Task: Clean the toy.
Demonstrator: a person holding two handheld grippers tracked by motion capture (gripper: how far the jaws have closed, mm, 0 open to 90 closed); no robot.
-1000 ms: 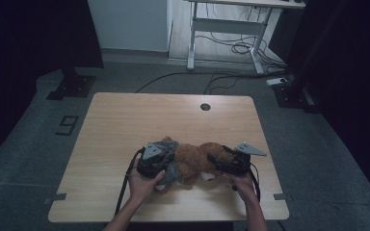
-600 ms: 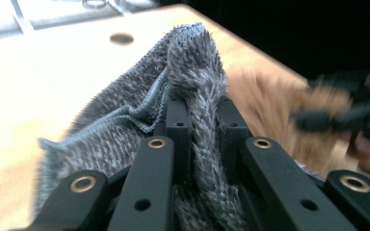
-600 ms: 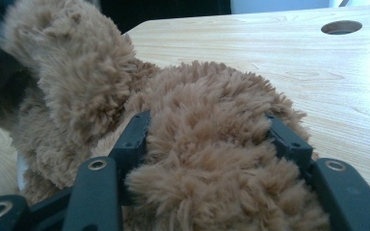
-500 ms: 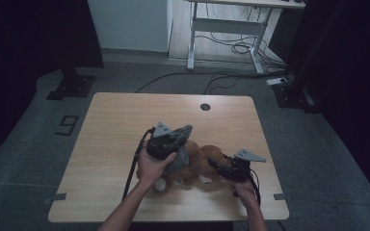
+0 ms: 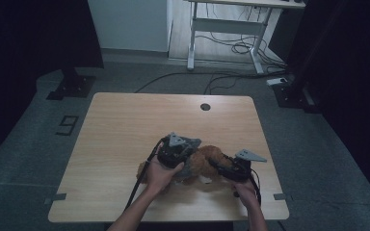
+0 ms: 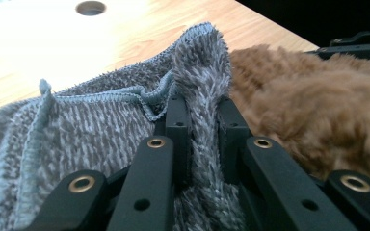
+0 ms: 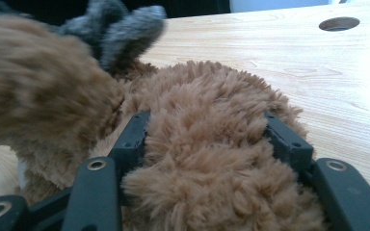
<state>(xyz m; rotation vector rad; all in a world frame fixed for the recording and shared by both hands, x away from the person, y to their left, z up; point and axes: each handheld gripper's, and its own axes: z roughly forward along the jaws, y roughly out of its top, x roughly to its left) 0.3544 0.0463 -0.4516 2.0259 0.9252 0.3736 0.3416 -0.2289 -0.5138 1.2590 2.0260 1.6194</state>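
Observation:
A brown plush toy (image 5: 208,160) lies near the front of the wooden table (image 5: 125,125), with a grey fuzzy cloth (image 5: 191,146) draped over its left side. My left gripper (image 5: 185,150) is shut on a raised fold of the grey cloth (image 6: 101,125), pinched tight between its jaws (image 6: 202,108); the brown plush toy (image 6: 318,110) lies just to the right of them. My right gripper (image 5: 218,164) comes in from the right, and its jaws (image 7: 207,122) clasp a thick lobe of the brown plush toy (image 7: 207,159). Behind that lobe the grey cloth (image 7: 120,29) sticks up.
A round cable hole (image 5: 205,106) sits near the table's far edge. Bare tabletop stretches to the left and far side. A white desk frame (image 5: 221,29) and cables (image 5: 243,48) stand on the floor beyond the table.
My left gripper has moved right and away from the person, lifting the grey cloth over the toy. The right gripper has slid slightly toward the front edge, still on the plush.

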